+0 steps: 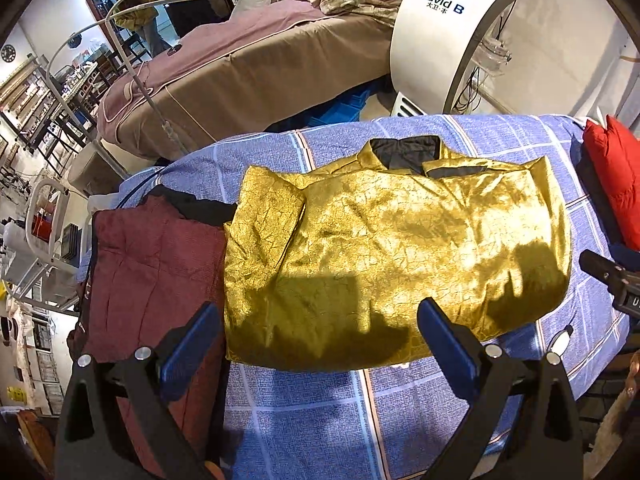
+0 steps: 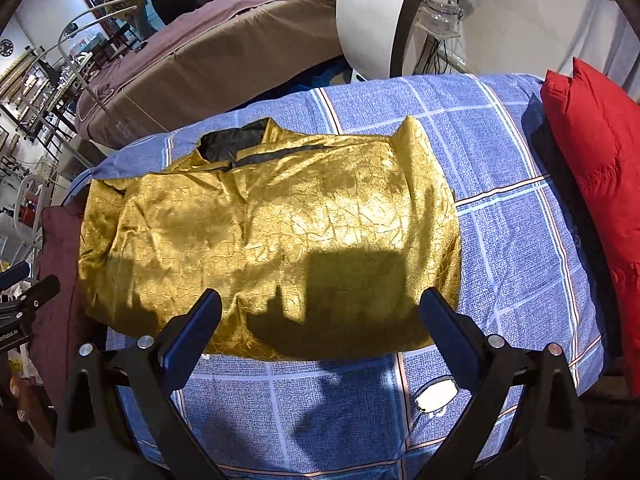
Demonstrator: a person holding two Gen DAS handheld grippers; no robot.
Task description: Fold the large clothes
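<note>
A shiny gold jacket [image 1: 392, 248] with a black-lined collar lies folded into a compact block on the blue checked bedsheet [image 1: 320, 412]; it also shows in the right wrist view [image 2: 272, 240]. My left gripper [image 1: 318, 320] is open and empty, hovering over the jacket's near edge. My right gripper [image 2: 320, 308] is open and empty, also above the jacket's near edge. The right gripper's tip shows at the right edge of the left wrist view [image 1: 612, 280]. The left gripper shows at the left edge of the right wrist view [image 2: 24, 296].
A dark red garment [image 1: 152, 280] lies left of the jacket, touching it. A red puffy jacket [image 2: 596, 184] lies at the right over something dark. Beyond the sheet stand a brown covered bed [image 1: 240, 76] and a white machine [image 1: 444, 36]. A small white object [image 2: 436, 394] lies on the sheet.
</note>
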